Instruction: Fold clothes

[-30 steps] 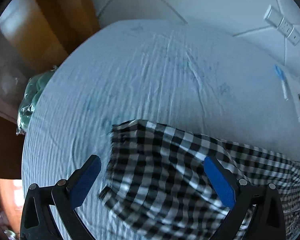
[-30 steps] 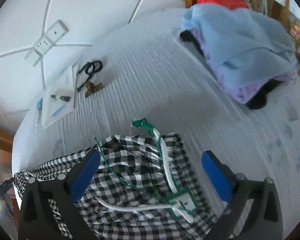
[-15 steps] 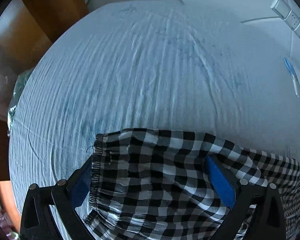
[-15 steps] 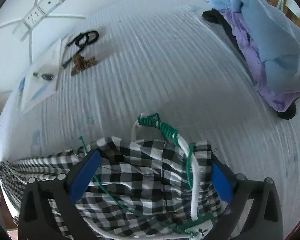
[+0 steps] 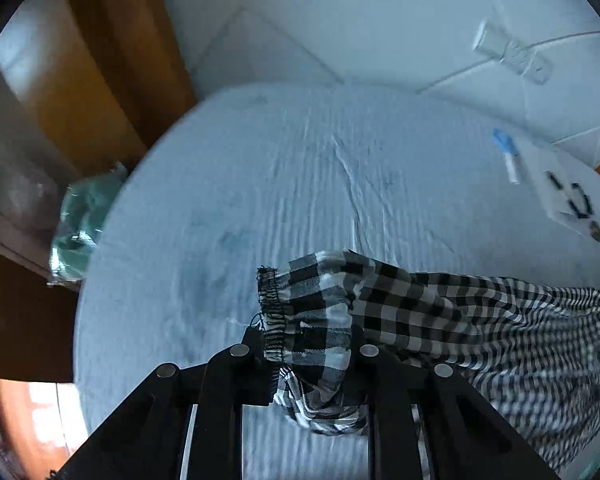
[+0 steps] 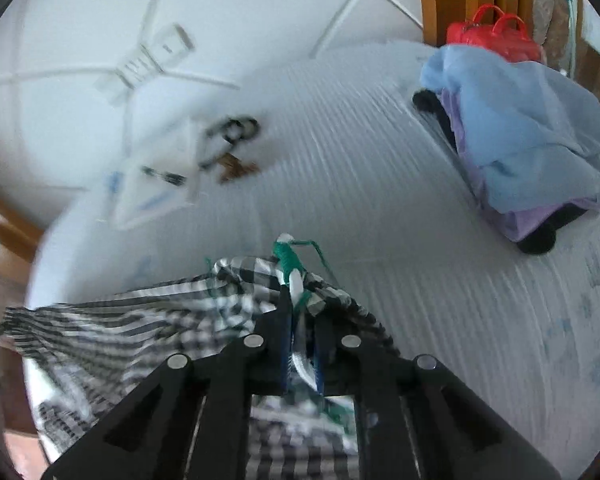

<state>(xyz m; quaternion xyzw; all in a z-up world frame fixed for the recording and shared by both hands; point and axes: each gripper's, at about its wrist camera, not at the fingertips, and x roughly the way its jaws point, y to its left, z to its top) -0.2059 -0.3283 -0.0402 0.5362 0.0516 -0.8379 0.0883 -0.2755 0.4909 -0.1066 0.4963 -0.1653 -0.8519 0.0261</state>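
A black-and-white checked garment (image 5: 440, 312) hangs stretched between my two grippers above a pale blue bed (image 5: 300, 184). My left gripper (image 5: 308, 356) is shut on its hemmed, stitched end, which bunches between the jaws. My right gripper (image 6: 302, 344) is shut on the other end (image 6: 148, 320), at the waistband, with a white and green drawstring (image 6: 290, 264) sticking out past the fingertips. The cloth between the grippers sags a little and looks lifted off the bed.
A heap of light blue and purple clothes (image 6: 524, 128) lies at the bed's right, with a red bag (image 6: 492, 36) behind it. A white sheet with scissors and small items (image 6: 204, 152) lies near the headboard. A green packet (image 5: 80, 220) sits off the bed's left edge.
Both grippers went from open around the garment's ends to shut on them. The garment has been lifted and pulled taut between them.
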